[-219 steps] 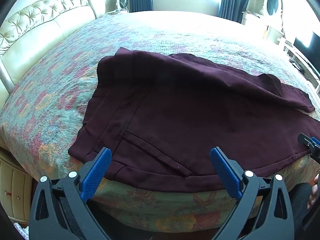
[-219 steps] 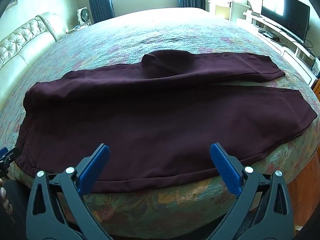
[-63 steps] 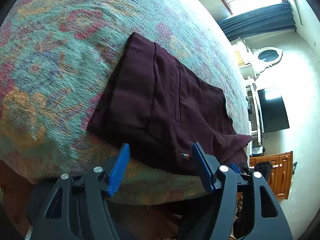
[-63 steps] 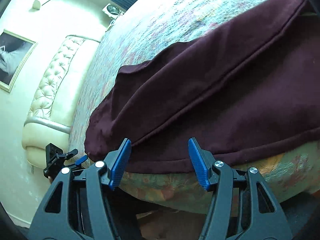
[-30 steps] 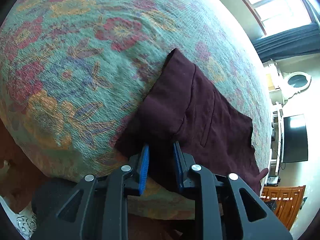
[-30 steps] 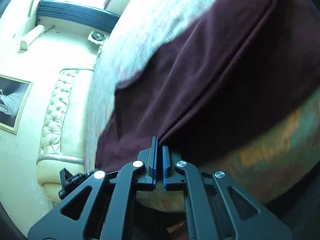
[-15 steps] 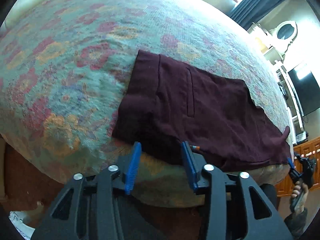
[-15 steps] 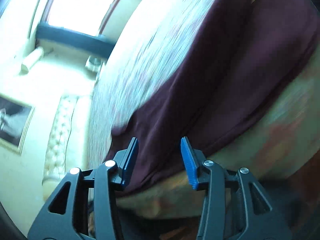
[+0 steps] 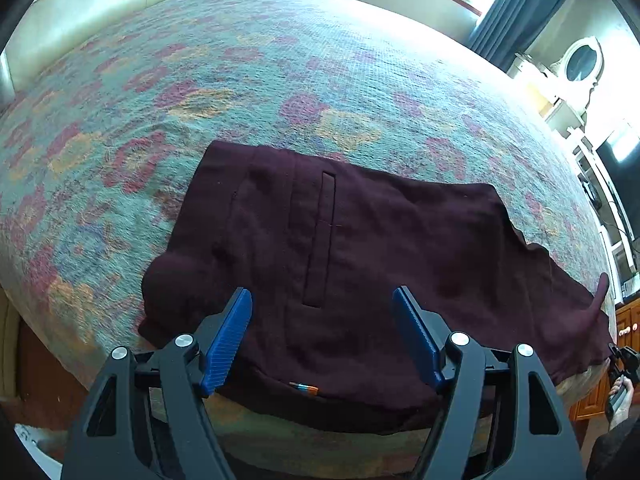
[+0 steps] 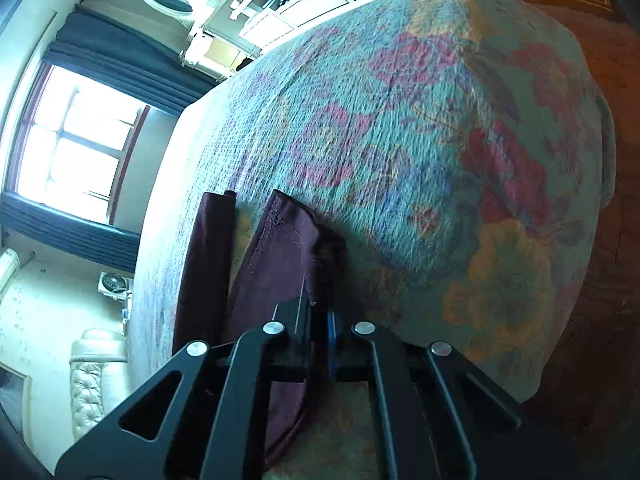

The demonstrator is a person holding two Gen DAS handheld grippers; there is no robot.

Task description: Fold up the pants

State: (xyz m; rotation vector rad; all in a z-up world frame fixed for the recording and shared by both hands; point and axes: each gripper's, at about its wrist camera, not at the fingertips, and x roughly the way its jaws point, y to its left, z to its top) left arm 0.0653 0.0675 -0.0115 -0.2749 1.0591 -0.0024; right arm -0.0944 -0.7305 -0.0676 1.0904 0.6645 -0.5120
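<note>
Pants (image 9: 360, 248), dark maroon, lie along the near edge of the bed (image 9: 280, 80), waist end toward the left gripper (image 9: 322, 336) and legs running off to the right. In the left wrist view we see the back pocket (image 9: 320, 236) facing up, a soft lump in the cloth at the near left corner, and a small orange tag (image 9: 304, 389) at the edge that hangs over the bed. The left gripper hovers over the waist with its fingers (image 9: 228, 336) wide apart, holding nothing. In the right wrist view the right gripper (image 10: 318, 320) is clamped on the hem (image 10: 292, 248) of the nearer leg; the other leg's end (image 10: 212, 240) lies just beside it, with a strip of bedspread showing between them.

We judge three risks. First, the right gripper appears to hold only one leg, so a fold carried toward the waist could leave the other leg behind and skew the stack. Second, with the waist unpinned, a pull on the hem may drag the whole garment along the bedspread, or off the edge it already overhangs. Third, the lump at the waist corner, if not flattened, would be trapped under the fold as a crease.
</note>
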